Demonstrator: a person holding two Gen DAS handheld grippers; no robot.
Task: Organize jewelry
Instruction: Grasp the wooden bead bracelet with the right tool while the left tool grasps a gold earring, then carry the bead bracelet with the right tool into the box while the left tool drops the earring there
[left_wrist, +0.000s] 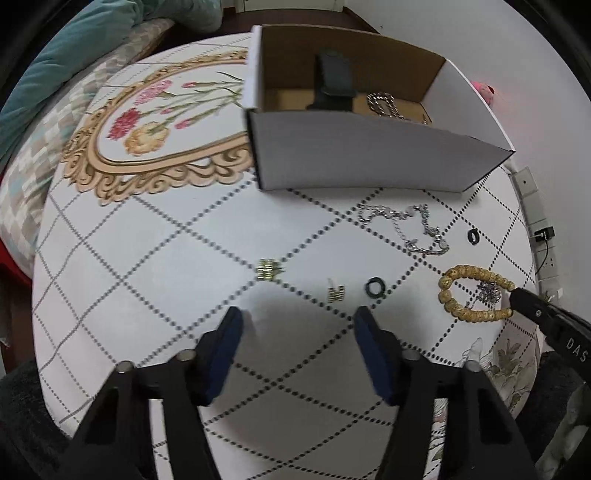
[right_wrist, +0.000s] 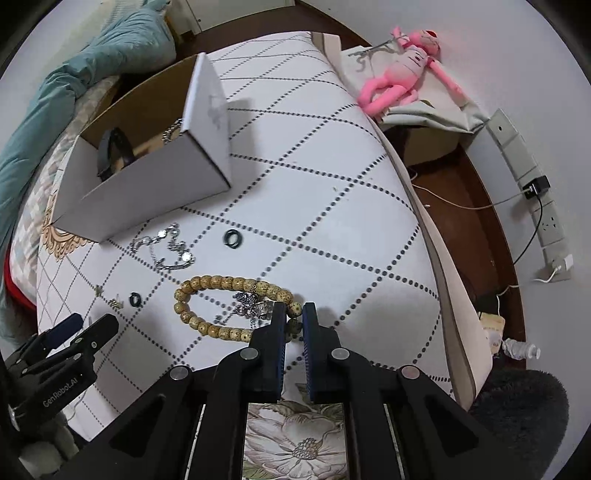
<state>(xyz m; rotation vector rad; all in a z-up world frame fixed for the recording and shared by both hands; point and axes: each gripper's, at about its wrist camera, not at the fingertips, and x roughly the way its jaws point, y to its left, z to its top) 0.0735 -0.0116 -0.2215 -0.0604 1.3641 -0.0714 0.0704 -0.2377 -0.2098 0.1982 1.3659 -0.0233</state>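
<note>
Counter (right_wrist: 332, 192), covered in a white cloth with a dotted diamond grid; a floral oval with a gilt-style frame (left_wrist: 155, 122) is printed at its far left in the left wrist view.

Open white cardboard box (left_wrist: 362, 155) stands on the counter beyond the loose jewelry. Inside it: a dark strap-like item (left_wrist: 332, 81) standing upright, and a silver chain (left_wrist: 384, 103) on the box floor beside it.

Pink plush toy (right_wrist: 402, 70) lies off the counter on a pale cloth, well apart from the work area.

Right tongs (right_wrist: 294, 323) point steeply down at the near edge of the bead bracelet (right_wrist: 221, 288) — jaws narrow, with one bead of the loop pinched between the blue pads. The rest of the bracelet lies flat on the cloth. A small silver tangle (right_wrist: 251, 306) sits inside the loop, just beside the tong tips; cannot tell whether it touches them.

Left tongs (left_wrist: 299, 321) hover over bare cloth, jaws about half apart, nothing between the pads.

Loose pieces on the counter, in the left wrist view:
- silver necklace (left_wrist: 410, 229), sprawled just in front of the box
- black ring (left_wrist: 376, 288), just beyond the left tongs' right finger
- second black ring (left_wrist: 473, 236), beside the necklace
- gold piece (left_wrist: 269, 268) — blurred, type unclear
- smaller gold piece (left_wrist: 335, 292), near the first black ring
</note>
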